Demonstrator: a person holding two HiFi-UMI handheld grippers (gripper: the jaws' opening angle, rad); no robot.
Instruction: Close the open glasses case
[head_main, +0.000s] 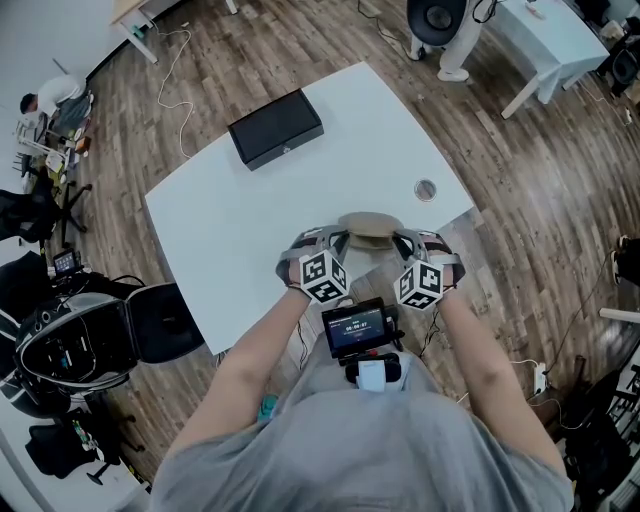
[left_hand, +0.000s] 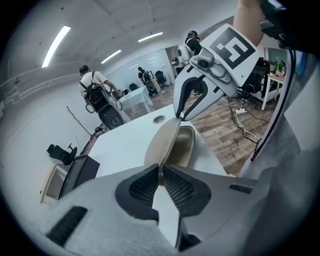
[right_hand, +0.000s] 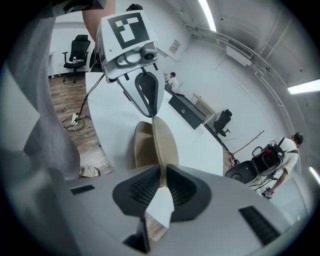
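Observation:
A beige glasses case (head_main: 370, 228) lies open at the near edge of the white table (head_main: 220, 230). Its lid (left_hand: 165, 142) stands up on edge beside the hollow base (left_hand: 184, 146). My left gripper (head_main: 335, 241) is shut on the lid's left end, and the lid's rim is pinched between its dark pads (left_hand: 145, 187). My right gripper (head_main: 401, 243) is shut on the lid's other end (right_hand: 162, 145). In the right gripper view the base (right_hand: 142, 147) lies left of the lid. Each gripper shows in the other's view, the right gripper (left_hand: 192, 100) and the left gripper (right_hand: 146, 95).
A black rectangular box (head_main: 276, 128) sits at the table's far side. A round grommet (head_main: 425, 189) is set in the tabletop, right of the case. A black office chair (head_main: 90, 340) stands left of the table. Cables trail over the wooden floor (head_main: 560, 200).

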